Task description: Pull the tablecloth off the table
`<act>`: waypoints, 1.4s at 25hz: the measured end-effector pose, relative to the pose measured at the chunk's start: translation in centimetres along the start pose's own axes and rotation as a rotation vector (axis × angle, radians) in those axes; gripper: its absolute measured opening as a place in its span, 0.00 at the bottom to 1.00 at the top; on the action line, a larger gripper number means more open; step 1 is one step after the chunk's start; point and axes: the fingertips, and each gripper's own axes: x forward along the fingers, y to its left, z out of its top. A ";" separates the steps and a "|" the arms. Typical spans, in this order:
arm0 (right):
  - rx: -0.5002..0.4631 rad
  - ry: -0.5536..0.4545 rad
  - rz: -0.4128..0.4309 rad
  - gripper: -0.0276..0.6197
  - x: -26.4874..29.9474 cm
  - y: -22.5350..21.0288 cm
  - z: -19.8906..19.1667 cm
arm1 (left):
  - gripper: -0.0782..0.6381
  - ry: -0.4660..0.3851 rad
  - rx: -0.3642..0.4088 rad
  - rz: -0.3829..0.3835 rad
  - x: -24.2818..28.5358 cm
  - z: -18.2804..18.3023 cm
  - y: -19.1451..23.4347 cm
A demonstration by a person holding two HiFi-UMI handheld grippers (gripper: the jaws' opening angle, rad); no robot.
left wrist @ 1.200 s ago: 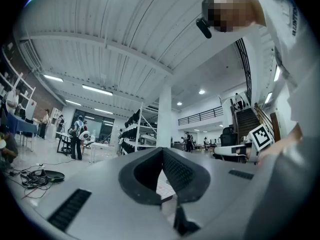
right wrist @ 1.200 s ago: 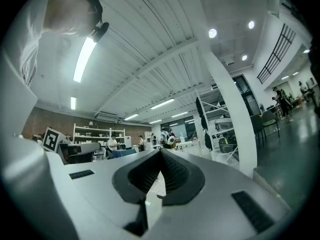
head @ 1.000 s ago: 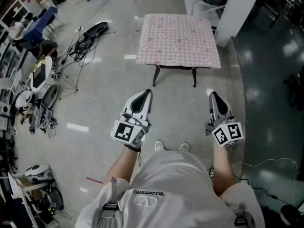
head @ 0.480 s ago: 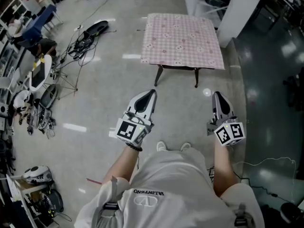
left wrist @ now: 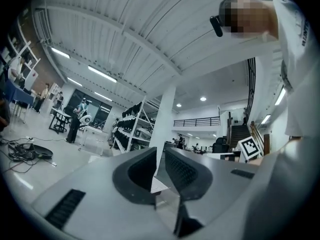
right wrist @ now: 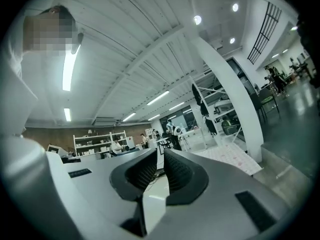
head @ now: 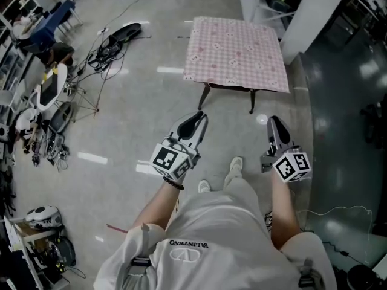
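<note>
Pink tablecloth (head: 236, 53) ahead | left tool (head: 198, 118), right tool (head: 274, 122) forward, barely parted

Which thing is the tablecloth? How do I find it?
Find the big white pillar at the top right of the head view. Just left of it stands a small dark-legged table, and the tablecloth covers its top. It is the only pink checked thing there; the stuff further left is black cables.
</note>
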 end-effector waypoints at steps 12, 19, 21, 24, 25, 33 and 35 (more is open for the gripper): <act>0.075 0.042 0.013 0.17 3.9 -4.3 -2.3 | 0.27 0.062 -0.029 0.028 4.6 -3.3 2.0; 0.169 0.091 0.011 0.18 7.4 -10.6 -3.7 | 0.27 0.119 -0.130 0.055 10.5 -7.3 3.7; 0.191 0.107 0.015 0.18 8.7 -12.5 -3.8 | 0.27 0.133 -0.149 0.063 12.6 -8.2 4.2; 0.240 0.131 0.024 0.18 10.7 -15.5 -4.3 | 0.27 0.149 -0.181 0.072 15.7 -9.5 4.7; 0.262 0.140 0.027 0.18 11.4 -16.4 -4.7 | 0.27 0.155 -0.198 0.076 16.8 -10.1 5.0; 0.533 0.212 0.049 0.18 16.2 -23.0 -8.5 | 0.27 0.203 -0.419 0.141 23.4 -16.1 7.5; 0.605 0.217 0.055 0.19 17.6 -24.8 -9.4 | 0.27 0.204 -0.490 0.168 24.8 -17.9 8.2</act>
